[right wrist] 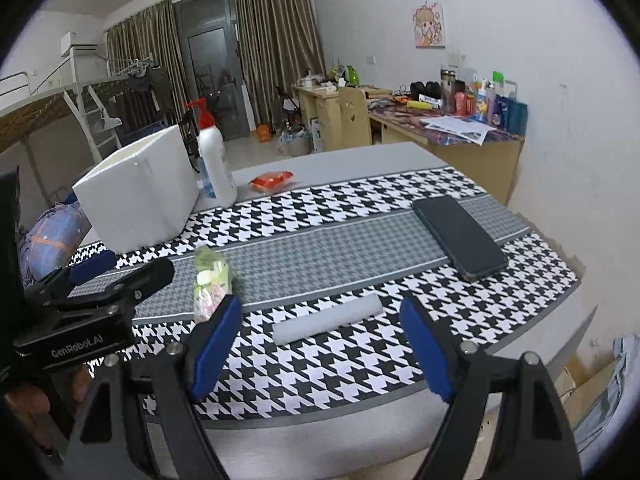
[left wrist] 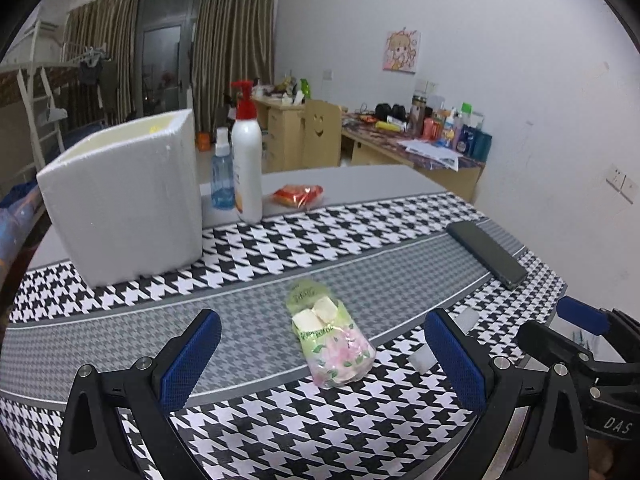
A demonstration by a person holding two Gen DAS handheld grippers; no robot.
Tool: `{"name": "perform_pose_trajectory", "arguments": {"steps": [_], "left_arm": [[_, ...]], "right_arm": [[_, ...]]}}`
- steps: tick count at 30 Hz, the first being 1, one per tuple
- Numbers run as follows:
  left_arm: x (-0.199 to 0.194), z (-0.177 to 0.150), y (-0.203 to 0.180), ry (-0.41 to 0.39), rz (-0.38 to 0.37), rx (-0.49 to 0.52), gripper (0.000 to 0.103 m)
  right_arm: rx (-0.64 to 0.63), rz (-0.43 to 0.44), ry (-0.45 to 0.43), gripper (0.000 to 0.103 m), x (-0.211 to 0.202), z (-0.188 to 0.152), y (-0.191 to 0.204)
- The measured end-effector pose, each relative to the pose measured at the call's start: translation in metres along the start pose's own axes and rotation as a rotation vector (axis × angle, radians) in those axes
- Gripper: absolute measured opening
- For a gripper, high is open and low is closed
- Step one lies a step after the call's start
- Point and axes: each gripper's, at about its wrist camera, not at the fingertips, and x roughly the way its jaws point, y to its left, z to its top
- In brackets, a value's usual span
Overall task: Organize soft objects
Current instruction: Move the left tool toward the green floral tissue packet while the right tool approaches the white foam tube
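Observation:
A soft clear packet [left wrist: 330,340] with green print and pink and white pieces lies on the houndstooth cloth [left wrist: 280,248]. My left gripper [left wrist: 322,320] hovers just short of it, open, one blue pad on each side, neither touching it. The right wrist view shows a white foam roll [right wrist: 326,319] lying crosswise on the cloth. My right gripper [right wrist: 320,306] is open in front of it with nothing between its pads. The packet [right wrist: 210,280] lies left of that roll, beside the left gripper [right wrist: 120,270]. A red snack packet [left wrist: 298,195] rests far back on the grey table.
A white foam box [left wrist: 124,196] stands open-topped at the back left. Next to it are a white pump bottle [left wrist: 247,160] and a small blue spray bottle [left wrist: 222,176]. A dark phone [right wrist: 460,236] lies on the cloth at the right. The table's edge runs close behind the phone.

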Motion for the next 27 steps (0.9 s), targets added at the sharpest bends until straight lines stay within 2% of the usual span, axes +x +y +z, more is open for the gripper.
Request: {"name": "perform_pose_trajectory", "arguments": {"steps": [19,27], "left_arm": [[0.05,-0.01,0.004,0.114,0.065,-0.071,0.102],[0.067,-0.013,-0.002,0.15,0.089,-0.062,0.102]], "right_arm": [[0.02,0.007,0.089,0.084,0.037,-0.016,-0.016],[0.06,0.022,0.139,0.084,0.056,-0.023,-0.024]]}}
